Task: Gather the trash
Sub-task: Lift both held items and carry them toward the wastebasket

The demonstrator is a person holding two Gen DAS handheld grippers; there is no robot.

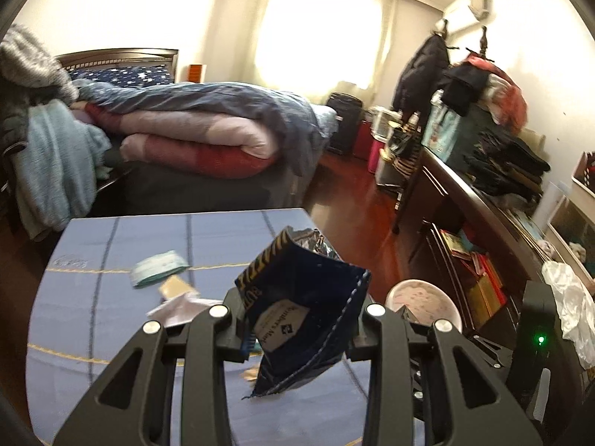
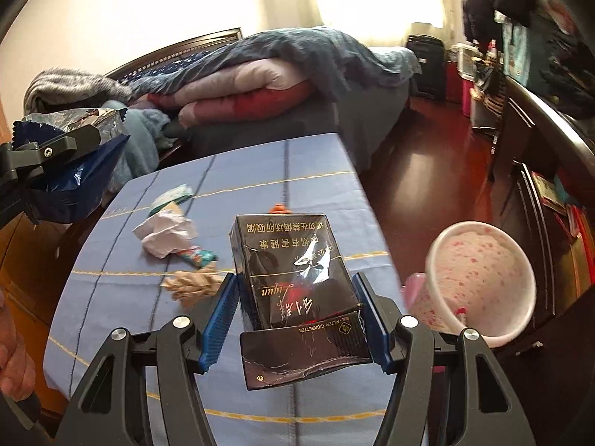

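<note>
While both hover: left gripper [image 1: 297, 319] pinching crinkled foil bag [image 1: 301, 312]; right gripper [image 2: 297, 319] clamping glossy boxy cigarette pack [image 2: 293, 271].

Unmade bed [image 1: 208, 126] (bright window [image 1: 319, 33]), red floor [image 1: 357, 193].

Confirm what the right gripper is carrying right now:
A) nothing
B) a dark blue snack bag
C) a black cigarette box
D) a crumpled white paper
C: in the right wrist view the right gripper has its blue pads against both sides of the black cigarette box; the dark blue snack bag is in the left gripper.
</note>
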